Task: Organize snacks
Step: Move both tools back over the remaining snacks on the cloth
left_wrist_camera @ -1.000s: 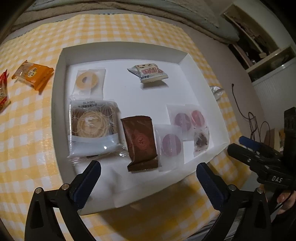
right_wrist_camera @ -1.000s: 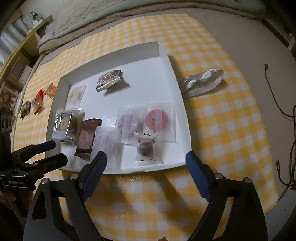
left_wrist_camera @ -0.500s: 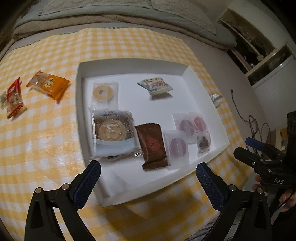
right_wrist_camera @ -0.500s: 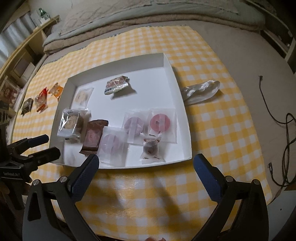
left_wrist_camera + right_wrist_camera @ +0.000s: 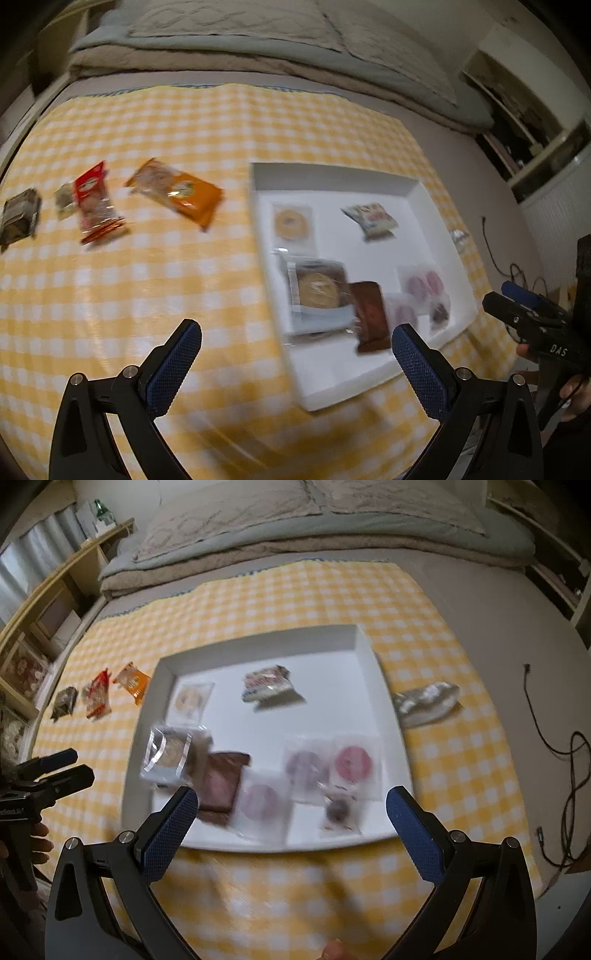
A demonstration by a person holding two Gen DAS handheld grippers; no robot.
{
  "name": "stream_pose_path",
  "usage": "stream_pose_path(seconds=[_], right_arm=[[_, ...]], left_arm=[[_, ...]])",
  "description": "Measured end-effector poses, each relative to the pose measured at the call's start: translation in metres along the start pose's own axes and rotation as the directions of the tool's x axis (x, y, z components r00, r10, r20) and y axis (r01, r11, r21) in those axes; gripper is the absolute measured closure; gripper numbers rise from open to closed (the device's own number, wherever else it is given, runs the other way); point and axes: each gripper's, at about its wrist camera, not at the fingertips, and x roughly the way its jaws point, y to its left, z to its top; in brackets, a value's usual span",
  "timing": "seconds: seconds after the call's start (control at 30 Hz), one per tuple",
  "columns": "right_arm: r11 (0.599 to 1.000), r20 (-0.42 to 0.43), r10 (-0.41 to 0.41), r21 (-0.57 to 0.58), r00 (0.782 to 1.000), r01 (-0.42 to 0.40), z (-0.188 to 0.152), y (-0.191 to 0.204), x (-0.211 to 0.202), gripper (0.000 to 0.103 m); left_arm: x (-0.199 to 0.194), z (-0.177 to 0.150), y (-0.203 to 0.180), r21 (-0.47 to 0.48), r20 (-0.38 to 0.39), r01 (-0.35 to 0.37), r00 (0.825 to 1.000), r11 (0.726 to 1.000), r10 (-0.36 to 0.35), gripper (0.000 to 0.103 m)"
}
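Jaws of left gripper (image 5: 296, 357) and right gripper (image 5: 291, 821): spread wide, holding nothing. Tray (image 5: 258, 648): white, on yellow checked cloth (image 5: 147, 295), containing wrapped snacks. Orange pack (image 5: 177, 190), red pack (image 5: 96, 205), dark pack (image 5: 18, 218): on cloth, left of tray.

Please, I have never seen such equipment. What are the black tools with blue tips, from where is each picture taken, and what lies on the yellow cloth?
There is no robot here. A person holds one hand tool in each hand; each has two fingers and a camera looking along them. One picture comes from the left gripper, the other from the right gripper. Both are open and hold nothing. On the yellow checked cloth lies a white tray with wrapped snacks inside, such as a brown packet. Outside it, to the left, lie an orange packet, a red packet and a dark packet; a silver wrapper lies to the right.
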Motion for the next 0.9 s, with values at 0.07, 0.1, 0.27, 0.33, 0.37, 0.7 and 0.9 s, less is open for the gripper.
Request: stream_pose_path(seconds=[0.07, 0.1, 0.27, 0.33, 0.37, 0.7, 0.9], right_arm=[[1.000, -0.002, 0.013, -0.003, 1.000, -0.013, 0.006, 0.010, 0.005, 0.000], [1.000, -0.003, 0.016, -0.007, 1.000, -0.016, 0.008, 0.016, 0.007, 0.000], [0.998, -0.001, 0.052, -0.035, 0.999, -0.052, 0.023, 0.052, 0.019, 0.000], [0.996, -0.002, 0.076, -0.050, 0.997, -0.076, 0.029, 0.070, 0.024, 0.000], [0.995, -0.002, 0.083, -0.056, 0.997, -0.083, 0.031, 0.077, 0.025, 0.000], [0.976, 0.038, 0.182, -0.126, 0.983, -0.176, 0.060, 0.170, 0.044, 0.000], [0.956, 0.064, 0.237, -0.195, 0.969, -0.221, 0.073, 0.223, 0.061, 0.000]], left_arm=[[-0.008, 0.000, 0.016, -0.021, 0.012, -0.015, 1.000, 1.000, 0.016, 0.000], [-0.014, 0.001, 0.027, -0.036, 0.022, -0.028, 0.999, 0.999, 0.029, 0.000], [-0.038, 0.001, 0.070, -0.083, 0.057, -0.095, 0.993, 0.992, 0.100, 0.000], [-0.047, 0.001, 0.085, -0.110, 0.063, -0.111, 0.991, 0.988, 0.119, 0.000], [-0.053, 0.002, 0.095, -0.129, 0.067, -0.117, 0.990, 0.985, 0.126, 0.000], [-0.092, 0.011, 0.169, -0.282, 0.114, -0.204, 0.963, 0.937, 0.244, 0.000], [-0.094, 0.019, 0.216, -0.415, 0.159, -0.202, 0.944, 0.887, 0.289, 0.000]])
